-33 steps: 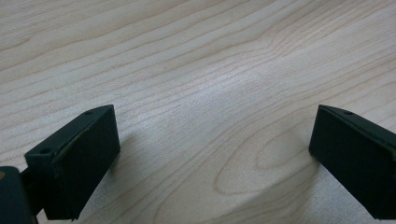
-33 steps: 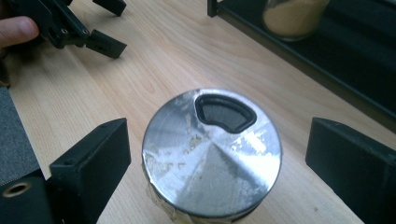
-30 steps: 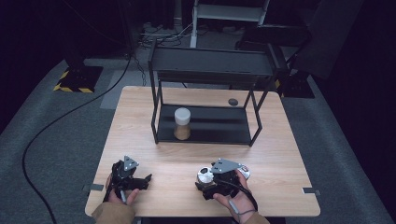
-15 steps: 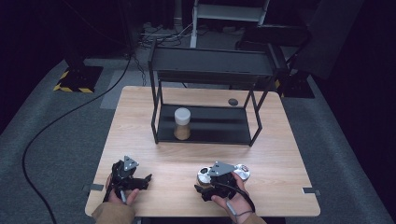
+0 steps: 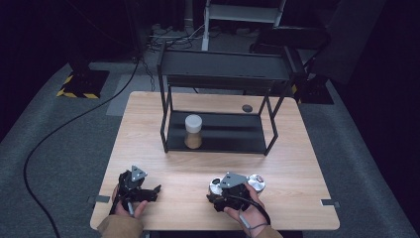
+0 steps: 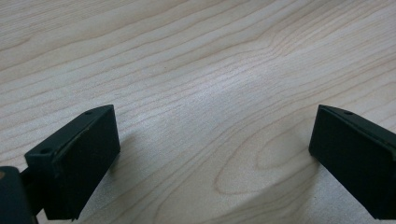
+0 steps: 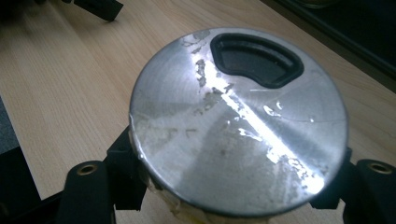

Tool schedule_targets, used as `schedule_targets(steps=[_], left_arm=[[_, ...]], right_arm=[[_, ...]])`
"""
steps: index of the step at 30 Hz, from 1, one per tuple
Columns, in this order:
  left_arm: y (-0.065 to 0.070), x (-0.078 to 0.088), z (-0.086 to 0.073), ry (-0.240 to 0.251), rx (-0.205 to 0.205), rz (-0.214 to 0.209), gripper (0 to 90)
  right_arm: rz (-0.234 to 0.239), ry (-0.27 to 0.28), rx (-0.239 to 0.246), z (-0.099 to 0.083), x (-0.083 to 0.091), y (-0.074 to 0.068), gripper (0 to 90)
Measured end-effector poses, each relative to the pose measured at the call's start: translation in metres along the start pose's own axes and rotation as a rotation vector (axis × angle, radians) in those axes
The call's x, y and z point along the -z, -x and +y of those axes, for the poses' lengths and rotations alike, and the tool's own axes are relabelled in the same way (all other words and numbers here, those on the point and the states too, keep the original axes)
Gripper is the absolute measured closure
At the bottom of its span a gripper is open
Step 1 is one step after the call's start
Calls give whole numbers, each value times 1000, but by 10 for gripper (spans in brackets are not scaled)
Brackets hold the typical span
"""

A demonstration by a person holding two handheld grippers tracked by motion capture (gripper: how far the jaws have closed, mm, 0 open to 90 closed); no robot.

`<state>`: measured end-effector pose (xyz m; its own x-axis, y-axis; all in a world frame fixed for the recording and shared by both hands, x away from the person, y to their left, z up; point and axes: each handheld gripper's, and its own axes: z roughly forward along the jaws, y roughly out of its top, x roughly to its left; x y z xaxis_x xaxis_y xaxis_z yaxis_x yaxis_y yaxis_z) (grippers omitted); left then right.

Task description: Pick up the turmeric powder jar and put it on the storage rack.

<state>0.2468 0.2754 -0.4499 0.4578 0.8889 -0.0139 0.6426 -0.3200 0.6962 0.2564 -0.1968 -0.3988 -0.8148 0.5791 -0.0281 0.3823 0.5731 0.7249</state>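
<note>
jar (image 5: 193, 131) on shelf (image 5: 218, 141), behind can (image 7: 238, 121)

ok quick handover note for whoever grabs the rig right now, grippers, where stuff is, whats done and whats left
Right gripper: jaws have just been closing and are now shut on the silver-topped can, near the table's front edge.
Left gripper: open, nothing between its jaws, low over bare wood at front left.
Jar with a white lid: upright on the lower shelf of the black rack.
Done: can gripped.
Left: lifting it and placing it, probably on the rack beside the jar.
</note>
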Motion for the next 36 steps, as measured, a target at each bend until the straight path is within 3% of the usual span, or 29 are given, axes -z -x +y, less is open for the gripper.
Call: schedule_targets(steps=[19,36], left_arm=[[0,0,0,0,0,0,16],[0,0,0,0,0,0,16]], right_arm=[[-9,8,48,25,17,-1,313],[-25,15,46,55,37,17,313]])
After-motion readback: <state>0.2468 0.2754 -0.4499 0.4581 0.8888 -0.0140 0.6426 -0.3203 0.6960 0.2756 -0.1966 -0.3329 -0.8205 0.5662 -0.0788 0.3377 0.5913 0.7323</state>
